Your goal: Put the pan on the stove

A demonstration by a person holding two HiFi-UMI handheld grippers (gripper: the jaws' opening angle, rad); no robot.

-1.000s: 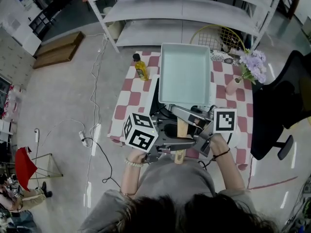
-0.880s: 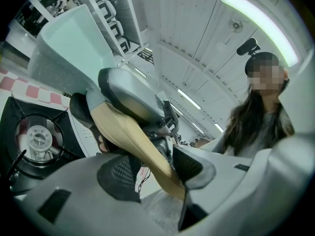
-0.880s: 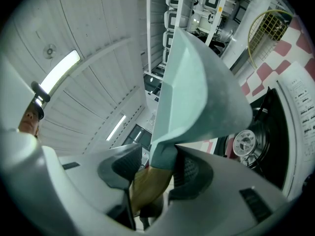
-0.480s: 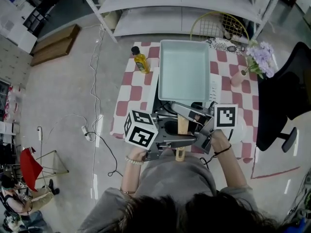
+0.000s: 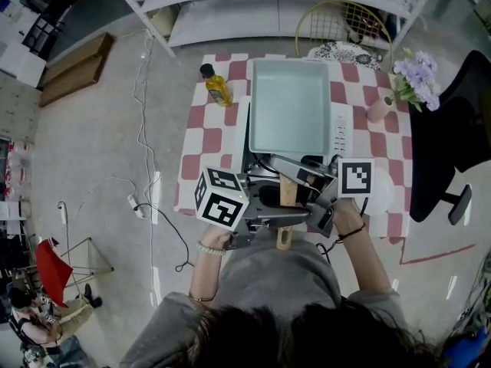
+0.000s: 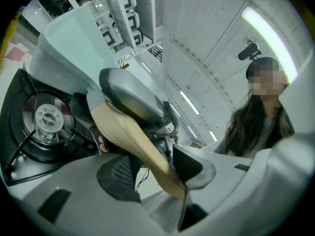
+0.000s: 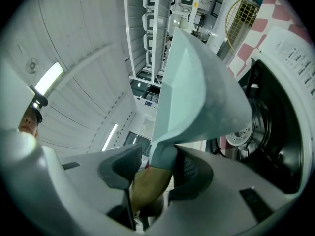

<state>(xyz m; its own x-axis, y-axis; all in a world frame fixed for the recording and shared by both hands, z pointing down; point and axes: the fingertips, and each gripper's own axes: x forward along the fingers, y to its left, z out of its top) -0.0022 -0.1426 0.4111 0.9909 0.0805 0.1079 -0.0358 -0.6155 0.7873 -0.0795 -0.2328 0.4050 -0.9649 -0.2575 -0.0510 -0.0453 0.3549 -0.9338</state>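
While left gripper (image 6: 153,177) and right gripper (image 7: 158,175) are clamping its wooden handle (image 6: 129,137), the boxy, smooth mint pan (image 5: 290,117) is jutting ahead. Black stove (image 6: 29,132) is lying beneath.

Pan (image 5: 291,117) over stove (image 5: 342,133); oil bottle (image 5: 217,87) back-left, flower vase (image 5: 378,109) right, wire basket (image 5: 337,27) behind; checkered table (image 5: 205,140) left strip free

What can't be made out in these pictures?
- Contact between the pale mint rectangular pan and the black gas stove: head view, the pan covers the grate.
- Grip on the pan's wooden handle: head view, the bodies of the left hand-held gripper and right hand-held gripper cover it.
- Print on the stove's white side panel: head view, too small.
- Label on the yellow bottle: head view, too small.
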